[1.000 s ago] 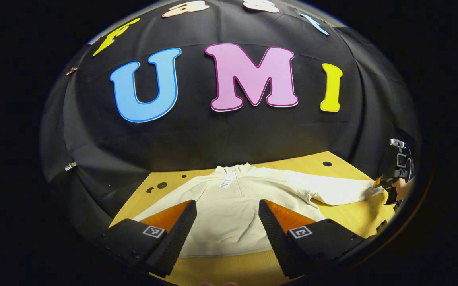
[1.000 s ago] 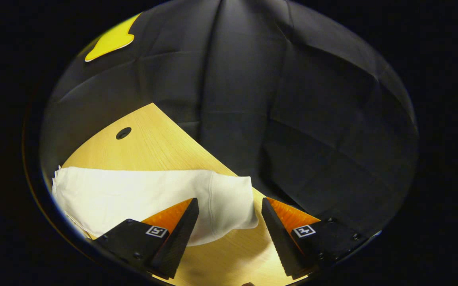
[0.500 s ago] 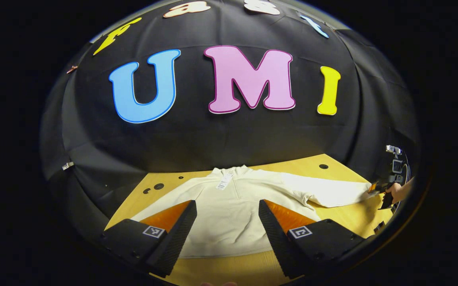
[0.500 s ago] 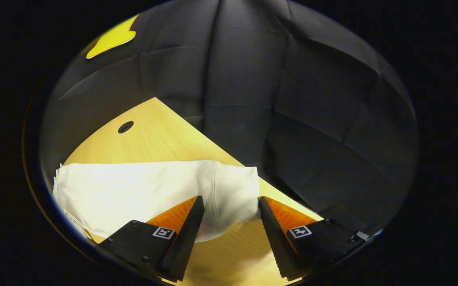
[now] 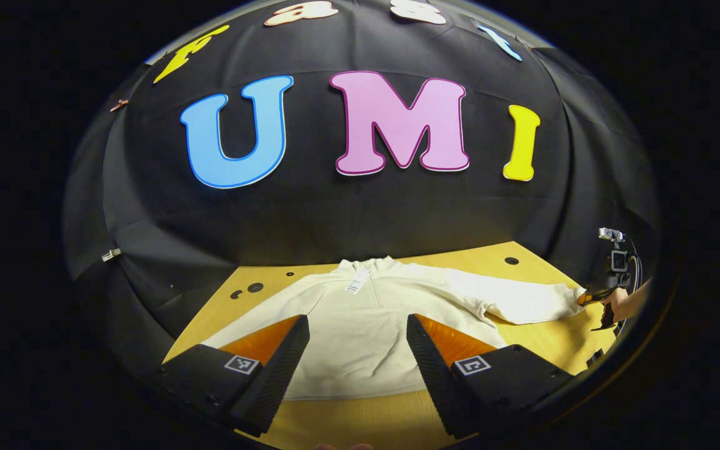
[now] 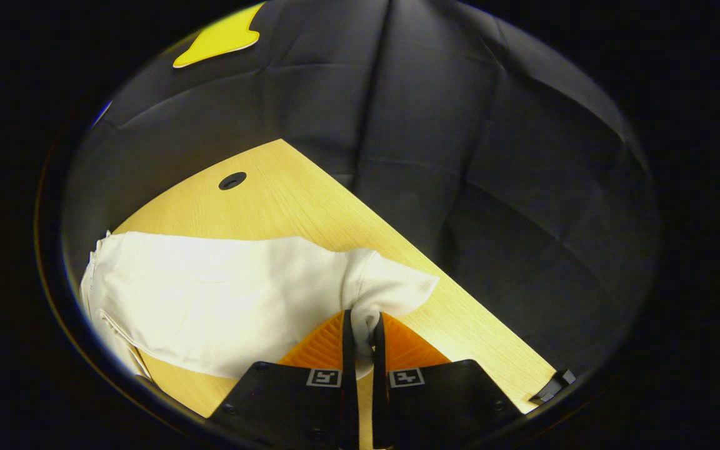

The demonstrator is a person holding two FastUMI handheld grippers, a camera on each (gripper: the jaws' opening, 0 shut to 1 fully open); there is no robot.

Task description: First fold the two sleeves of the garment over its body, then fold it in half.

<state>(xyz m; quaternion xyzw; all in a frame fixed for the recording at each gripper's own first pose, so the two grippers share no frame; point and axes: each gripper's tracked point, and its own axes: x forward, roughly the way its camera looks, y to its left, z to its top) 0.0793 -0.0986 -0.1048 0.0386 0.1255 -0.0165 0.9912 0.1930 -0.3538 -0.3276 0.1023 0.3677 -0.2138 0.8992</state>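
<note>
1. Two sleeves of the garment (image 5: 360, 325) are not folded yet; it lies flat on the table (image 5: 522, 340), low in the frame.
2. It looks soft and light; the cuff (image 6: 391, 290) is a good hold.
3. Right gripper (image 6: 360, 328) is closed on the cuff, lower centre.
4. Left gripper (image 5: 357, 347) is wide open, empty, above the hem.

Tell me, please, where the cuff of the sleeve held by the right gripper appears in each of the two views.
Left gripper view: the cuff lies far right on the table, at the distant right gripper.
Right gripper view: the cuff is low at centre, pinched between that gripper's fingers.
Shared landmark: the dark round hole in the tabletop beyond the sleeve.
</note>
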